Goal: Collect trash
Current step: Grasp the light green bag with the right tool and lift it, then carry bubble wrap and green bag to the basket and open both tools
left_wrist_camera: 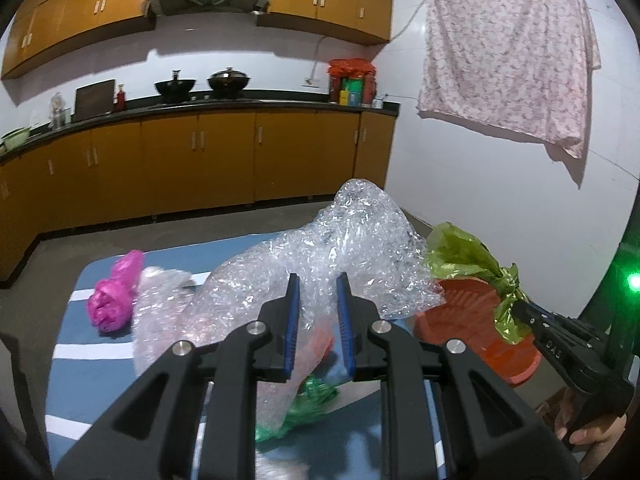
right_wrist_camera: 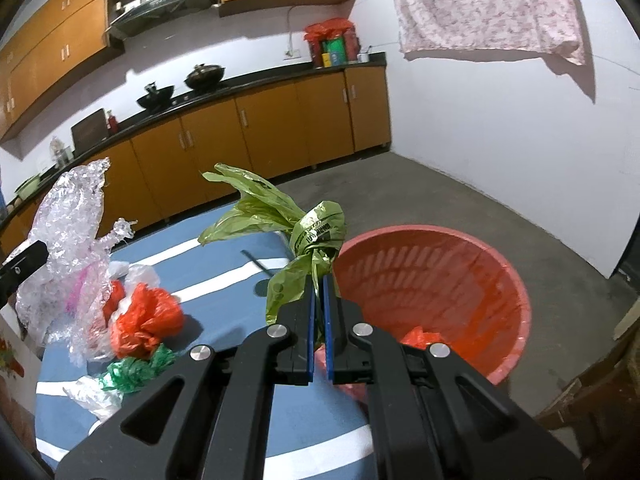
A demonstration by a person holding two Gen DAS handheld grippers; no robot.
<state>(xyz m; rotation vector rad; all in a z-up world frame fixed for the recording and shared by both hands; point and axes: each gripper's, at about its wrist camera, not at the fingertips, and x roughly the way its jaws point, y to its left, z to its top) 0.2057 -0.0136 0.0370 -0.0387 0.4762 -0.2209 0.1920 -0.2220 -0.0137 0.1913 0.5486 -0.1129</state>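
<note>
My left gripper [left_wrist_camera: 318, 280] is shut on a big sheet of clear bubble wrap [left_wrist_camera: 344, 248] and holds it up above the blue striped table [left_wrist_camera: 80, 360]; the jaws stand somewhat apart around the bulk. The bubble wrap also shows at the left of the right wrist view [right_wrist_camera: 68, 232]. My right gripper [right_wrist_camera: 319, 280] is shut on an olive-green plastic bag [right_wrist_camera: 316, 236], held at the table's edge next to the red basket [right_wrist_camera: 516, 280]. In the left wrist view the green bag [left_wrist_camera: 460, 252] hangs over the basket [left_wrist_camera: 448, 320].
On the table lie a pink bag [left_wrist_camera: 112, 296], a red bag [right_wrist_camera: 148, 320], a dark green bag [right_wrist_camera: 136, 372] and white plastic [right_wrist_camera: 96, 396]. The basket holds a red scrap [right_wrist_camera: 420, 338]. Kitchen cabinets [left_wrist_camera: 200, 168] stand behind; a cloth [left_wrist_camera: 508, 52] hangs on the wall.
</note>
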